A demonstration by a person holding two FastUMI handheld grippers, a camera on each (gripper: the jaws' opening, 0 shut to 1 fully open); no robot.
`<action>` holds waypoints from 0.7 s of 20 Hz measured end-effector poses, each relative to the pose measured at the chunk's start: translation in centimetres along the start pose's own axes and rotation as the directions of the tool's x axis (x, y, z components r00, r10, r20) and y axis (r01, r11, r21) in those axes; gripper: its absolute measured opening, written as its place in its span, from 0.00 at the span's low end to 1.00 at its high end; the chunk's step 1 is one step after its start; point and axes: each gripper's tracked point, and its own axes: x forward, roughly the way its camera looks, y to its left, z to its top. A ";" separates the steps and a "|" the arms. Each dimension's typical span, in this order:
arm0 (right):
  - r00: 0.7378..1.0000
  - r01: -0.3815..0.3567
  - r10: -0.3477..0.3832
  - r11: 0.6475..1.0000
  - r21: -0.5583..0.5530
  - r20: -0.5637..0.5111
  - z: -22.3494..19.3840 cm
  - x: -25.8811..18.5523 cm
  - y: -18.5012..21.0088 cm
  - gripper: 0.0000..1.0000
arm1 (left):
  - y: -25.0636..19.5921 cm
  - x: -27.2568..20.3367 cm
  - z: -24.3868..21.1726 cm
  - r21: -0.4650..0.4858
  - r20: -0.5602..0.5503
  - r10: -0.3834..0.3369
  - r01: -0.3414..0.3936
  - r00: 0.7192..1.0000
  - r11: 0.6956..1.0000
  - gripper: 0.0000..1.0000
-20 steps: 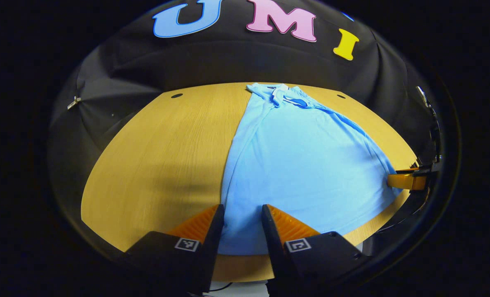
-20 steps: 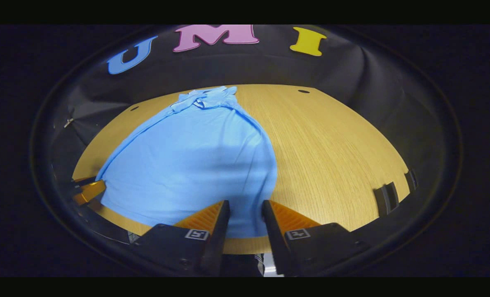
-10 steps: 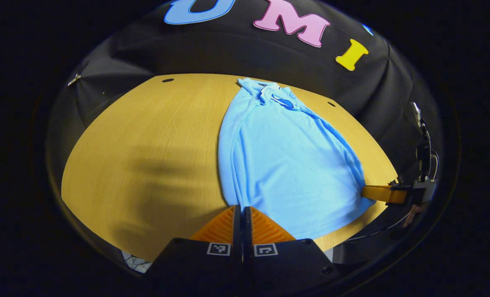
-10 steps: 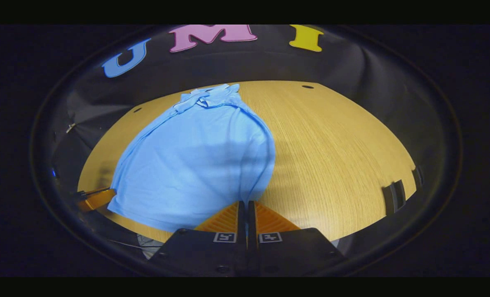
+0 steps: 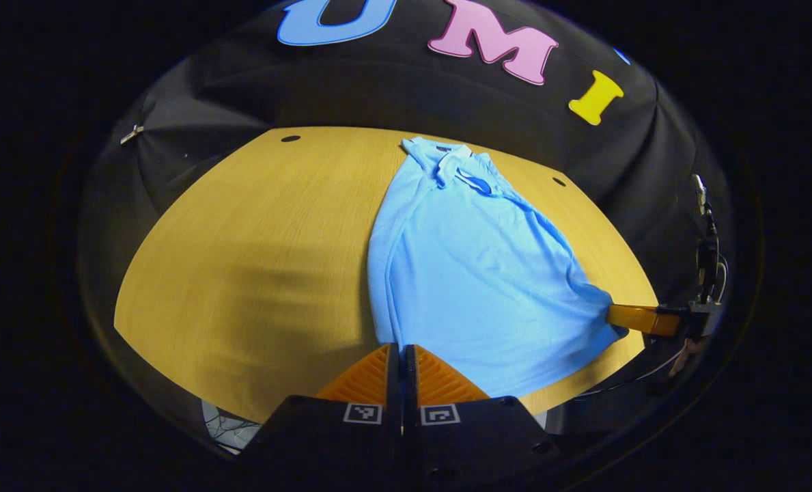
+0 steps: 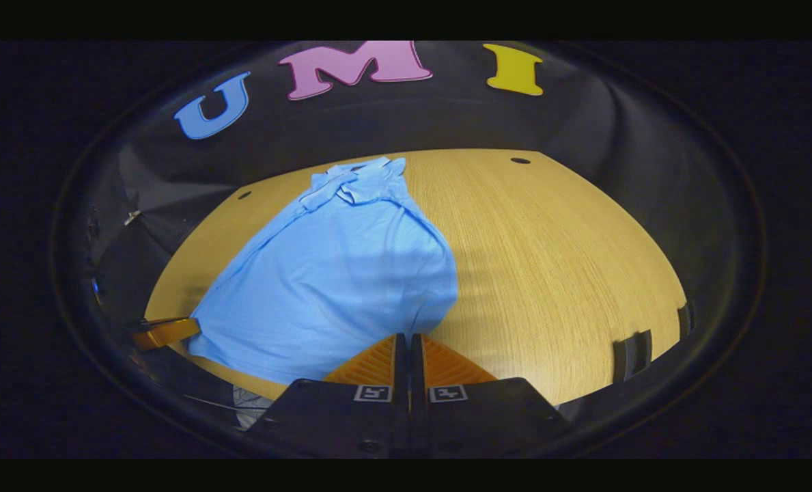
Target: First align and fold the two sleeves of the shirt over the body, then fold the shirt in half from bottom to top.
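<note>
a black-draped booth, a wooden table (image 5: 242, 232). on it lies a light-blue shirt (image 5: 467, 266), collar (image 5: 457, 164) toward the far edge, hem toward the near edge, sleeves apparently already folded in. the cloth looks soft, light and limp, likely to sag and crease, so the two hem corners are the sensible holds. the left gripper (image 5: 402, 352) has its fingers pressed together on the near left hem corner; the right gripper (image 6: 409, 342) is likewise closed on the right corner. both reach in low from the near edge, pointed toward the collar.
</note>
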 end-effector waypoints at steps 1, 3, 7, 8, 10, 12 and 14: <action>1.000 0.002 -0.002 1.000 -0.010 0.027 1.4 -0.2 -0.1 0.10 | -0.3 -0.4 1.1 -0.002 0.015 -0.008 0.008 1.000 1.000 0.06; 0.997 -0.004 0.009 0.998 -0.061 0.083 4.4 -0.5 0.1 0.05 | -0.4 -0.9 3.5 0.022 0.051 -0.004 0.003 0.999 1.000 0.06; 0.986 -0.041 0.061 0.992 -0.123 0.157 9.7 -0.6 1.8 0.00 | -0.7 -1.3 9.6 0.105 0.136 0.012 -0.026 0.991 0.994 0.06; 0.982 -0.042 0.068 0.988 -0.147 0.178 11.1 -0.4 1.9 0.05 | -1.0 -1.3 11.2 0.113 0.154 0.010 -0.028 0.988 0.993 0.06; 0.974 -0.058 0.092 0.984 -0.168 0.205 13.7 0.0 2.9 0.05 | -1.4 -0.9 14.0 0.119 0.177 0.005 -0.026 0.984 0.993 0.06; 0.968 -0.066 0.106 0.982 -0.176 0.227 16.2 0.8 3.4 0.03 | -2.2 -0.6 16.4 0.118 0.191 -0.015 -0.008 0.981 0.993 0.06; 0.960 -0.078 0.125 0.979 -0.189 0.251 18.9 1.6 3.9 0.05 | -2.3 0.0 18.6 0.127 0.204 -0.016 -0.010 0.979 0.992 0.06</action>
